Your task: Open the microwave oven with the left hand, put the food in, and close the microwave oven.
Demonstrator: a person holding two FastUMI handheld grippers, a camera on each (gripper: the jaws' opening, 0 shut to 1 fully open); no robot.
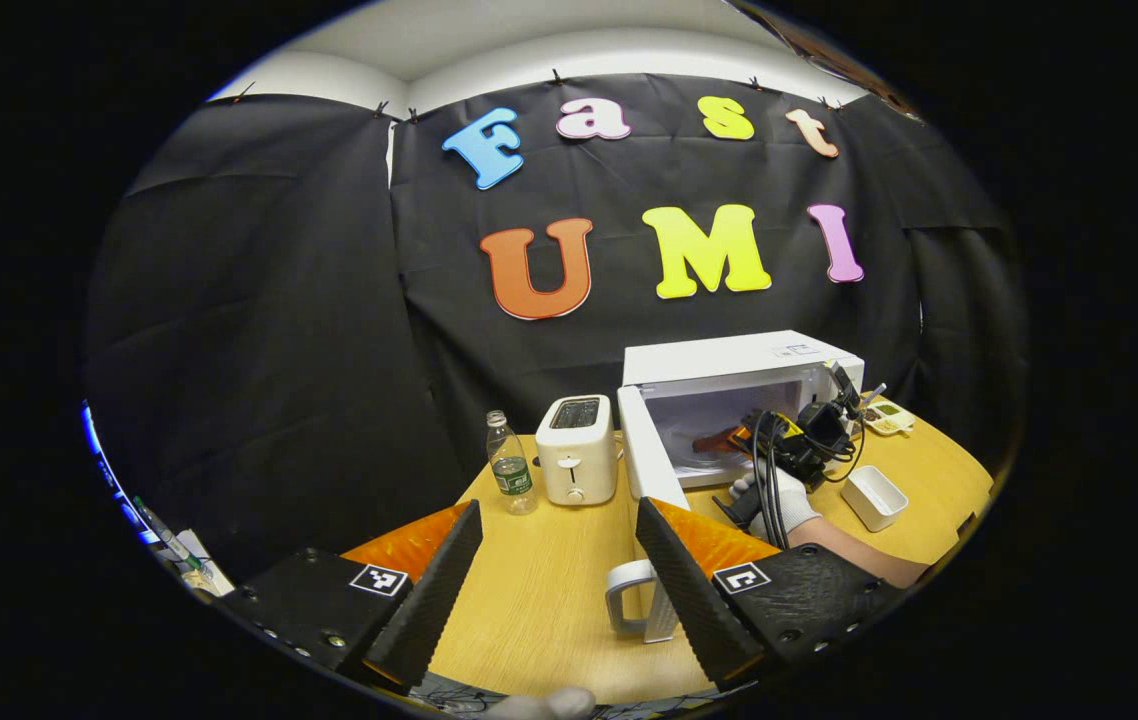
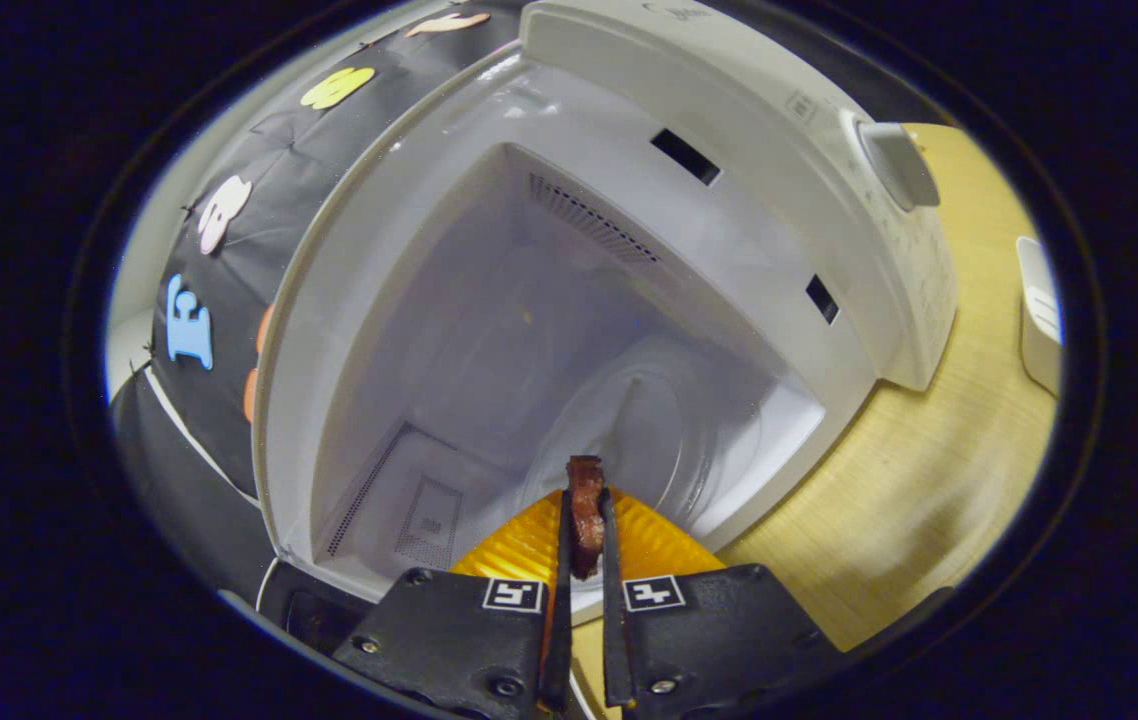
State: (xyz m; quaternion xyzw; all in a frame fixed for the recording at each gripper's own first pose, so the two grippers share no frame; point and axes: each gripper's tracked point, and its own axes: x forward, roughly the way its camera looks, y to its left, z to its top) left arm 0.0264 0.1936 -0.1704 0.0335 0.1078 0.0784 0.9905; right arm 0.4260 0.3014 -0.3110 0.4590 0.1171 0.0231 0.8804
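at the open microwave (image 2: 629, 250) — right gripper (image 2: 584, 520) pinching food (image 2: 585, 505)

Left gripper view: set back above the table (image 1: 549, 590), level, facing the booth wall and the open microwave oven (image 1: 729, 400) farther off. Right gripper view: tilted, close at that oven's mouth (image 2: 569, 330), looking inward; shared: oven cavity, tabletop.

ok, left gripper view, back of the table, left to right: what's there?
Water bottle → toaster → microwave oven, door open → small white tray.
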